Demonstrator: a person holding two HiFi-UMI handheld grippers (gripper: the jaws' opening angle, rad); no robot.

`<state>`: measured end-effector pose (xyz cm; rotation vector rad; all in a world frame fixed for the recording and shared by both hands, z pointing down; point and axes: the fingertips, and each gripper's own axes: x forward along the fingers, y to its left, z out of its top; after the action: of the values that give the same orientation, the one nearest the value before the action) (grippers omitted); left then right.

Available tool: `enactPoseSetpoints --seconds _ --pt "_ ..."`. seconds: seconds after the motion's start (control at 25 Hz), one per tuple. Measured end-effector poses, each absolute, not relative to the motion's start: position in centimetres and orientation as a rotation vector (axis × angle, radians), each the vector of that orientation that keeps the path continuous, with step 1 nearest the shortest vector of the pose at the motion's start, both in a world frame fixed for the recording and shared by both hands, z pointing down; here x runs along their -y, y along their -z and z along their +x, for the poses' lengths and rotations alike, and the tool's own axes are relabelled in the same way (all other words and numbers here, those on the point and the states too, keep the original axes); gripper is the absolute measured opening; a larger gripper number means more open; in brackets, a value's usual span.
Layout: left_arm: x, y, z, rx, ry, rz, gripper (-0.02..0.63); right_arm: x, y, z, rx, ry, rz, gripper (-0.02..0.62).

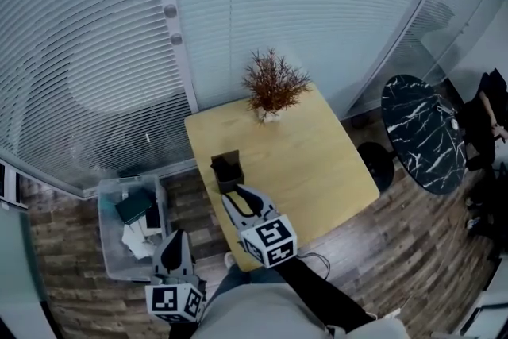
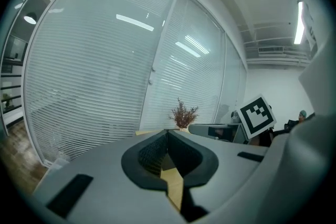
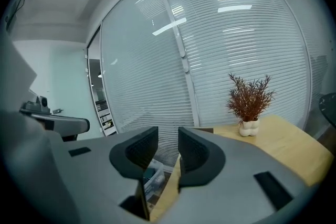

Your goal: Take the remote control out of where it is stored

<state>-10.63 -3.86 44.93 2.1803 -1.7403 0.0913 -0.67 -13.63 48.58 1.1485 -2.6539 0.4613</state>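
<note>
A clear plastic bin [image 1: 111, 254] stands on the floor left of the wooden table [image 1: 317, 155]. It holds a dark flat object [image 1: 135, 205] and white items [image 1: 139, 238]; I cannot tell which of them is the remote control. My left gripper [image 1: 174, 237] hovers by the bin's near right corner, its jaws [image 2: 168, 132] meeting at the tips with nothing in them. My right gripper [image 1: 226, 168] is above the table's left edge. Its jaws [image 3: 168, 136] stand apart with nothing between them, and the bin [image 3: 155, 178] shows below the gap.
A dried red plant in a white vase [image 1: 272, 83] stands at the table's far edge. Glass walls with blinds [image 1: 95, 52] close off the back. A round black marble table [image 1: 421, 131] and a seated person [image 1: 492, 107] are at the right.
</note>
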Motion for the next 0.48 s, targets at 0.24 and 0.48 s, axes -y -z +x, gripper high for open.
enactPoseSetpoints --seconds 0.24,0.48 --pt "4.7 -45.1 -11.5 1.784 -0.091 2.139 0.009 15.6 -50.3 -1.3 2.617 -0.460 1.119 0.130" --pt "5.4 -45.2 -11.9 1.807 -0.090 2.114 0.009 17.1 -52.1 -1.7 2.577 -0.465 1.107 0.156"
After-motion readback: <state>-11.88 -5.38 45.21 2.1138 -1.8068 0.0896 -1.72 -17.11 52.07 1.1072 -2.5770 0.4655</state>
